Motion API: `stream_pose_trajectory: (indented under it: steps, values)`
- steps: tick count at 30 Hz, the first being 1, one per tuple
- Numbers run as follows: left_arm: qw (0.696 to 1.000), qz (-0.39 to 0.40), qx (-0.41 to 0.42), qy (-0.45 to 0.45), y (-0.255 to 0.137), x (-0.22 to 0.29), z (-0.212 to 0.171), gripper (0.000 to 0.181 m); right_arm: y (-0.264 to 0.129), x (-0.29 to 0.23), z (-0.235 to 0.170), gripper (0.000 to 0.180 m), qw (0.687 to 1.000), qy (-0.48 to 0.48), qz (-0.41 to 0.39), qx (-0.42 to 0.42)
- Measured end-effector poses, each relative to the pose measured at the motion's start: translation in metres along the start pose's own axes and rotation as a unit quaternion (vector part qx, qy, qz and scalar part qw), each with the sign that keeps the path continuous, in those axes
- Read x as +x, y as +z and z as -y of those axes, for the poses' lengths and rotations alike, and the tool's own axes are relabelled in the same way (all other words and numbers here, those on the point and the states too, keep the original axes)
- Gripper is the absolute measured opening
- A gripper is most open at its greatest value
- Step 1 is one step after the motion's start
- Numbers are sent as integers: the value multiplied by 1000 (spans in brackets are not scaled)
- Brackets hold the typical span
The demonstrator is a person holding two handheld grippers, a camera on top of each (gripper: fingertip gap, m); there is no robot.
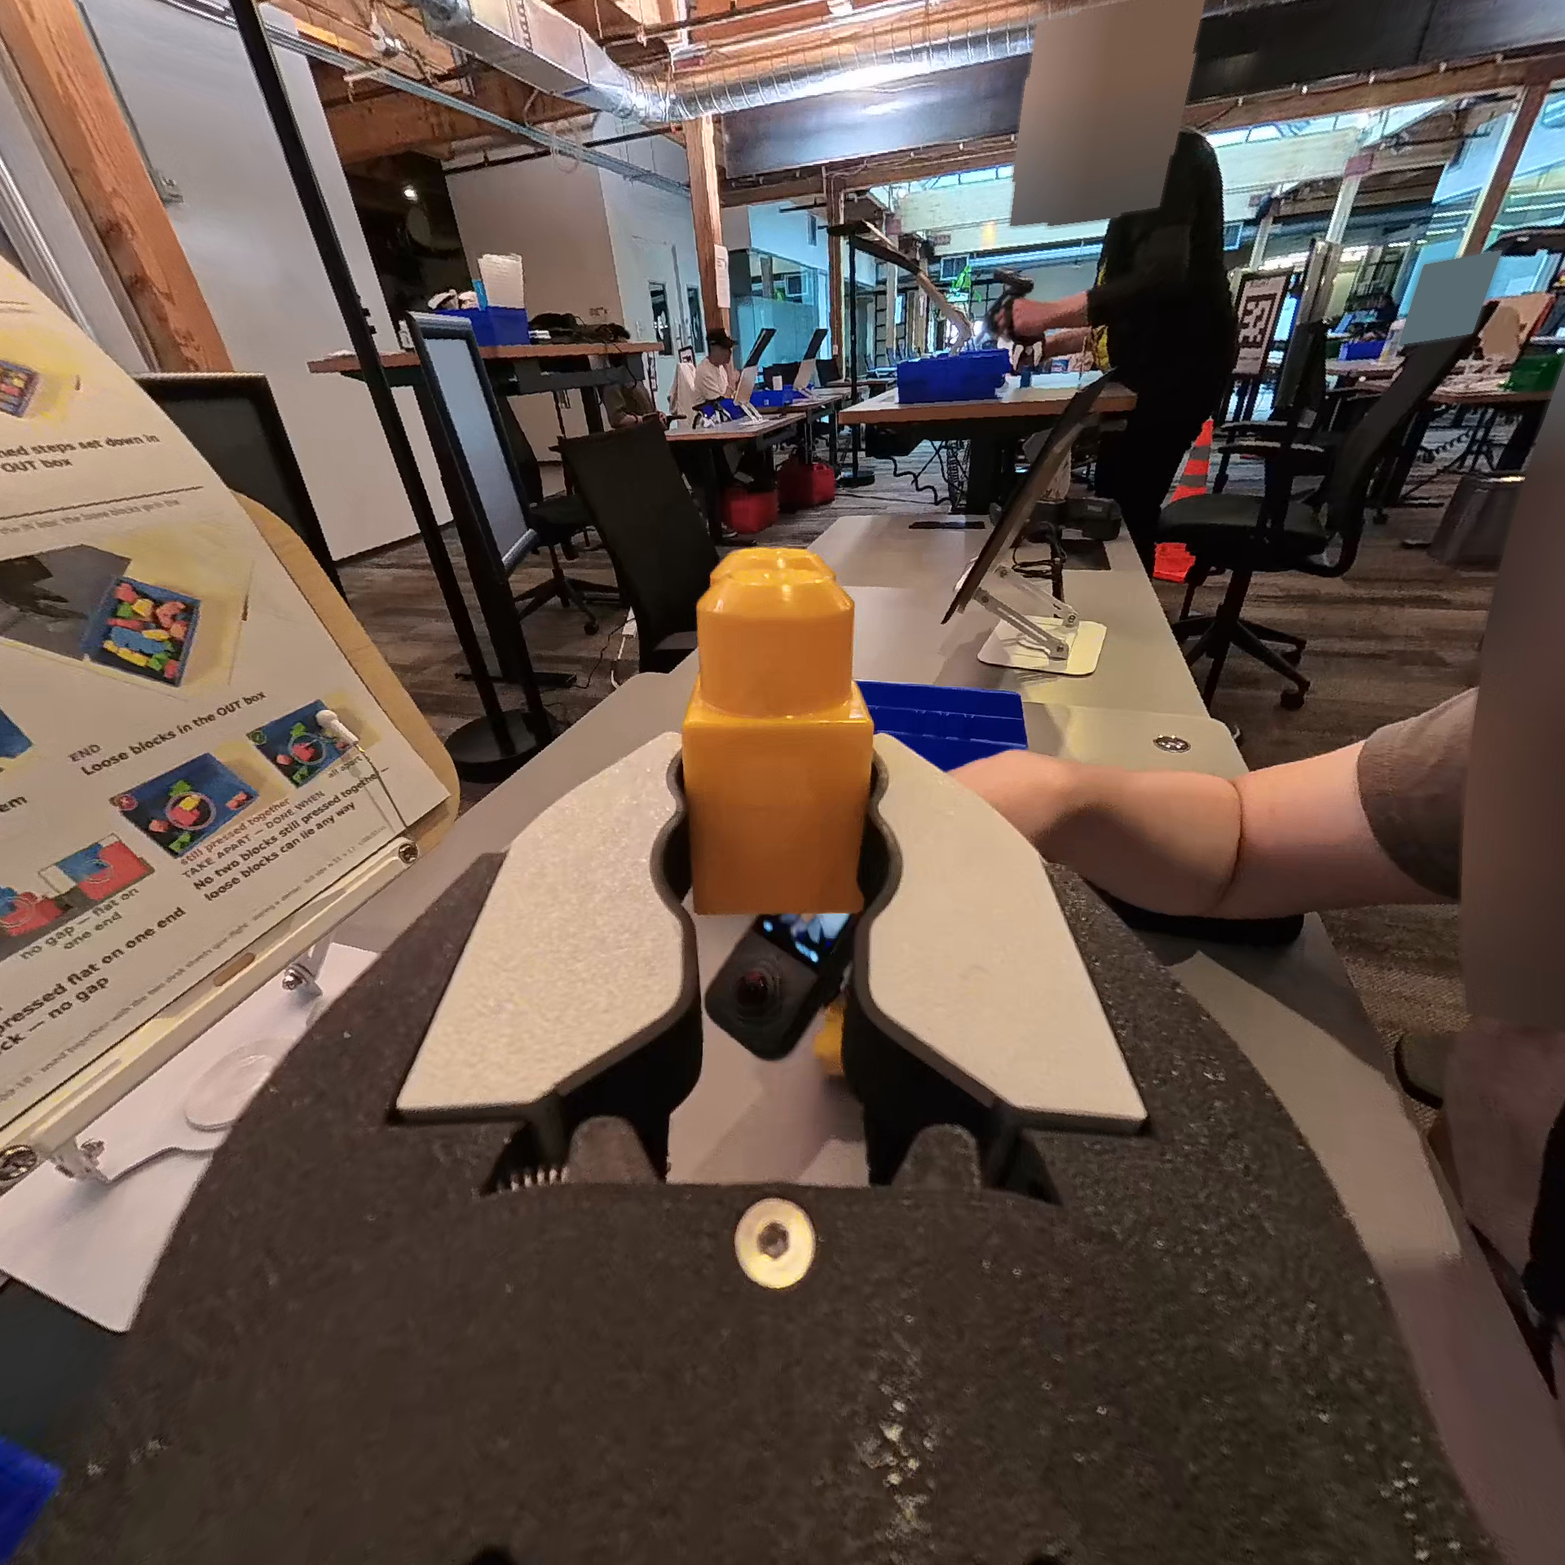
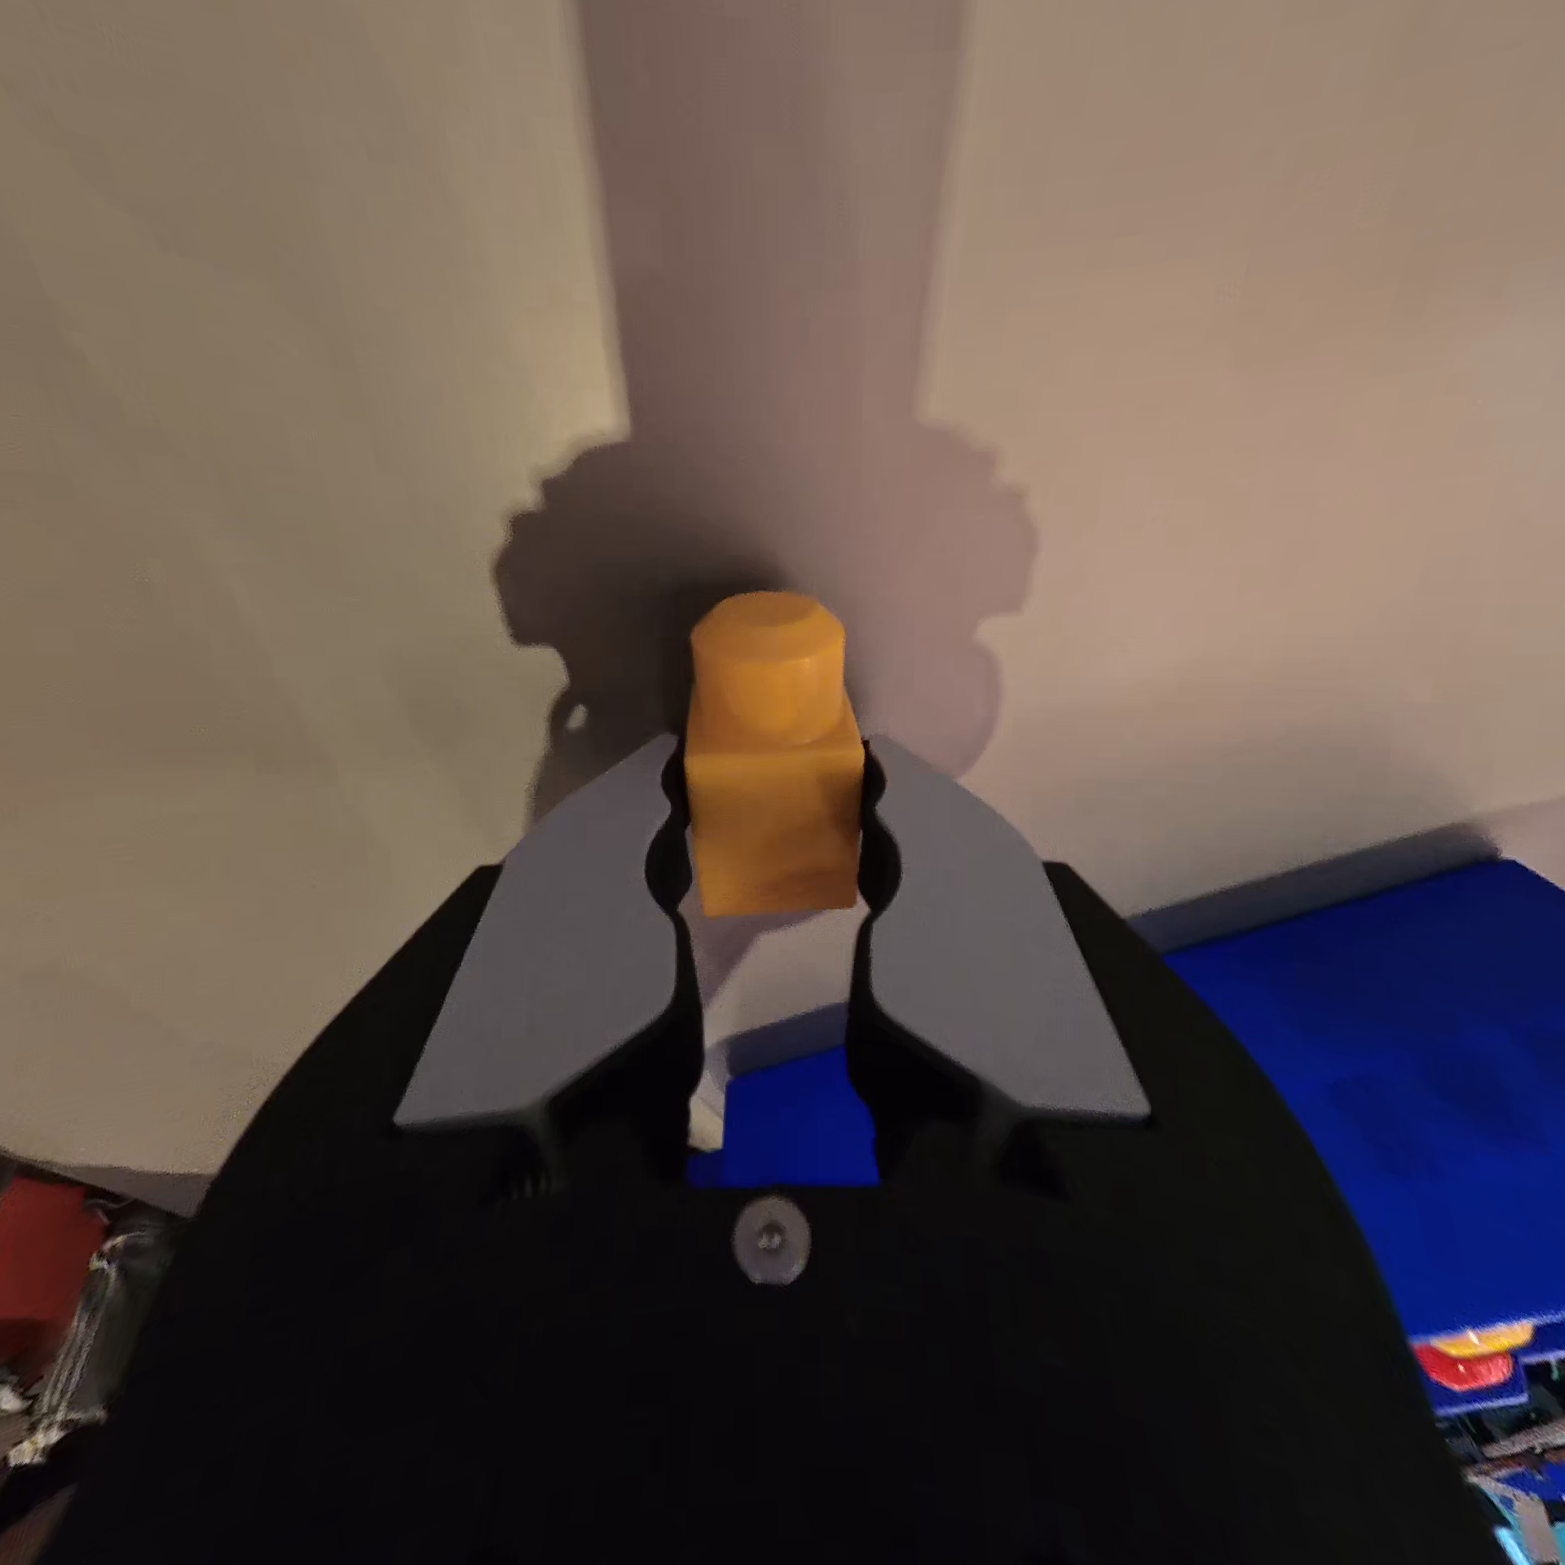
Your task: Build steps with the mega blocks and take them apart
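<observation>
Left gripper: the left gripper (image 1: 777, 813) is clenched on an orange block (image 1: 775, 762), its two grey fingers (image 1: 584, 915) pressing the block's side walls.
Left block: the orange block stands upright between the fingertips with its studs pointing up; a second stud shows just behind the front one, so it runs away from the camera. It is held up off the grey desk (image 1: 1101, 644).
Below the left block: a small black camera (image 1: 775, 982) shows in the gap between the fingers, with a bit of yellow just beside it; what that yellow piece is cannot be told.
Right gripper: the right gripper (image 2: 772, 817) is clamped on another orange block (image 2: 769, 813), a grey finger (image 2: 576, 948) against each side.
Right block: it is upright with one round stud on top, held in front of a pale surface that carries the gripper's shadow. The right wrist view is blurred.
Blue bin, right view: a blue bin (image 2: 1355, 1059) lies below and to the right; red and yellow pieces (image 2: 1473, 1363) show at its lower edge.
Blue bin, left view: a blue bin (image 1: 940, 720) sits on the desk just behind the left block.
Person's arm: a bare forearm (image 1: 1143, 838) reaches in from the right, behind the left gripper's right finger.
Instruction board: a tilted sheet with pictures (image 1: 169, 745) stands at the left on the desk.
Background: an open workspace with a tablet on a stand (image 1: 1025, 542), chairs and a standing person (image 1: 1160, 339).
</observation>
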State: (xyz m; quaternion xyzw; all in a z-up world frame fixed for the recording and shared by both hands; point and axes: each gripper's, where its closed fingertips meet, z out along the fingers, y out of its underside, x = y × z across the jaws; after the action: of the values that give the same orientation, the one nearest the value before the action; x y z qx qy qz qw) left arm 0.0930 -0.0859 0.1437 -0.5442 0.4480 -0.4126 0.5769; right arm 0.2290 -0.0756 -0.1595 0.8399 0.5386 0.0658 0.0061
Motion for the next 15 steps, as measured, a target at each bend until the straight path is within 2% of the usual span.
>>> stream_pose_trajectory:
  steps: [4,6,8,11,15]
  values:
    - [1000,1,-2,-14,2,-4,-4,36,-26,26,-2,38,996,60,-1,65]
    - [1000,-6,-3,-25,5,-4,-8,36,-52,41,3,38,985,91,9,143]
    - [999,-27,1,-44,10,-2,-11,36,-87,51,11,37,962,116,33,247]
    - [996,-54,-3,-76,22,1,-22,36,-150,57,23,37,902,111,66,412]
    - [989,-87,-22,-115,44,9,-45,36,-231,48,25,37,790,64,98,602]
